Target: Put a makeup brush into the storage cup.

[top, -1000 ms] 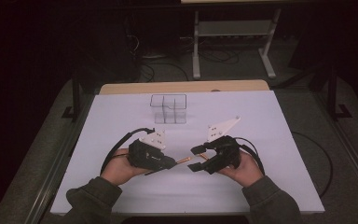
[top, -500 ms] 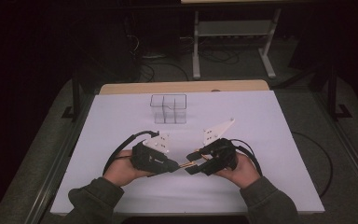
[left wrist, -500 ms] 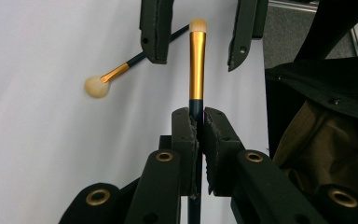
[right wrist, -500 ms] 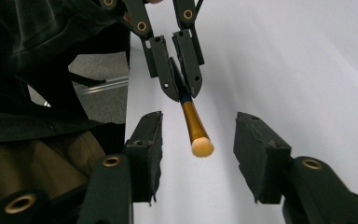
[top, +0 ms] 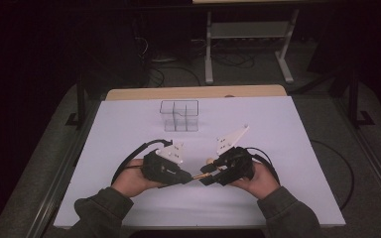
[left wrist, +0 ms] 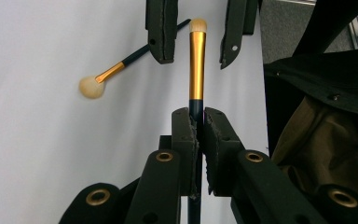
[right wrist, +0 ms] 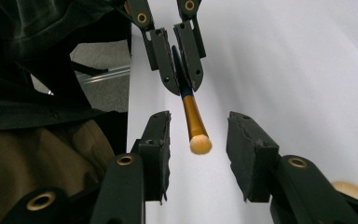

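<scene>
My left gripper is shut on the dark handle of a makeup brush, whose gold ferrule and tan tip point away from it. My right gripper faces it, and the brush tip hangs between its pads without touching either. Its jaws have just been closing. In the high view the left gripper and right gripper meet tip to tip near the table's front, with the brush bridging them. A second brush lies flat on the white sheet just beyond.
A clear compartmented box stands farther back at the middle of the white sheet. The second brush's tan head rests close behind the grippers. Cables trail from both grippers. Metal rails run along both sides of the table.
The right gripper's jaws stand narrower around the brush tip than a second ago. Both hands have stayed nearly where they were.
</scene>
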A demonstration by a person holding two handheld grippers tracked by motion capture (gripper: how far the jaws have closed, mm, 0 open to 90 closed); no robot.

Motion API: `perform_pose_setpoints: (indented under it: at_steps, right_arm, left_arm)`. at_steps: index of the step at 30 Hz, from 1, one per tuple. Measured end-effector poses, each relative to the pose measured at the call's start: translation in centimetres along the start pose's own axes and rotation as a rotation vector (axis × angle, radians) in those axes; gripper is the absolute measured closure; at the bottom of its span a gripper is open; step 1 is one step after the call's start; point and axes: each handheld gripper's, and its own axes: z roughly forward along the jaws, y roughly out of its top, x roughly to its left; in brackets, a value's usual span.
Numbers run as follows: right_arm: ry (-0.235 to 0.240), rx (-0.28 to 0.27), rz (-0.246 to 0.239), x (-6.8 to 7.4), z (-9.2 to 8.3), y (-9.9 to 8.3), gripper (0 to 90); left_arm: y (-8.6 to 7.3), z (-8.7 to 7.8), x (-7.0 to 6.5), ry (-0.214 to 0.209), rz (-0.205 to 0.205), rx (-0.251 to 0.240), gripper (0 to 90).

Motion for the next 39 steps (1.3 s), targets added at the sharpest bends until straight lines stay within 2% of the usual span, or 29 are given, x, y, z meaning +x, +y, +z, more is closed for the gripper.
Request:
perform_pose_setpoints:
  at_steps: [13,19,25,27,32,35,36,39]
  right_arm:
    - [0.021,0.057,-0.023,0.2,-0.4,0.9,69.2]
    - [0.046,0.066,-0.029,0.1,-0.4,0.9,81.3]
    - [0.055,0.077,-0.023,0.0,-0.4,0.9,82.6]
    - [0.050,0.086,-0.034,0.1,-0.4,1.1,82.7]
    - [0.029,0.142,-0.067,0.5,-0.5,1.8,82.7]
    - [0.027,0.172,-0.094,0.7,-0.5,2.4,82.7]
    - [0.025,0.197,-0.089,0.9,-0.5,2.7,82.7]
    - [0.011,0.212,-0.119,1.1,-0.5,3.2,82.7]
  left_arm:
    - [0.8,0.2,-0.2,-0.017,0.022,0.006,83.2]
    - [0.9,0.2,-0.2,-0.024,0.026,0.009,83.3]
    - [1.0,0.5,-0.2,-0.030,0.024,0.015,83.1]
    - [1.1,0.6,-0.2,-0.035,0.019,0.025,82.1]
    - [1.2,0.9,-0.3,-0.032,0.019,0.068,74.8]
    - [1.3,0.9,-0.3,-0.027,0.024,0.085,75.1]
    - [1.3,0.9,-0.4,-0.027,0.025,0.086,76.1]
    - [1.3,0.9,-0.4,-0.026,0.027,0.080,80.1]
